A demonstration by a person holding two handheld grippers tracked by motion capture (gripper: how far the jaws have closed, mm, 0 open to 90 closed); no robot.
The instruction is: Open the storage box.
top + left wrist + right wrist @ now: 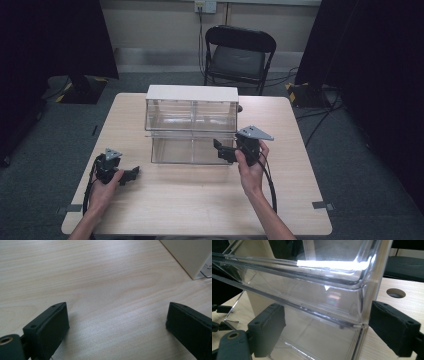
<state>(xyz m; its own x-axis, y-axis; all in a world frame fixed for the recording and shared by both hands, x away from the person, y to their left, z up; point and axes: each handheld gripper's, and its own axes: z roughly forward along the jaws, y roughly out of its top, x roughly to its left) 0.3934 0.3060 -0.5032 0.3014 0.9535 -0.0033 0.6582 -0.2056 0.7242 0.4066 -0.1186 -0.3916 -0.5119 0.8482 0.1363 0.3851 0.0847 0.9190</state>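
Drawer cabinet [192,123] stands centred toward the tabletop's [200,200] far edge; folding chair [239,52] stands behind that edge.

No legible text anywhere.
Nothing readable on clear drawer box [191,131] at table [200,200] centre, nor on chair [238,52] at 12 o'clock, wall outlet [205,6] above it, or yellow-black striped stand feet [299,92] at 2 o'clock; gripper jaws carry no markings either.
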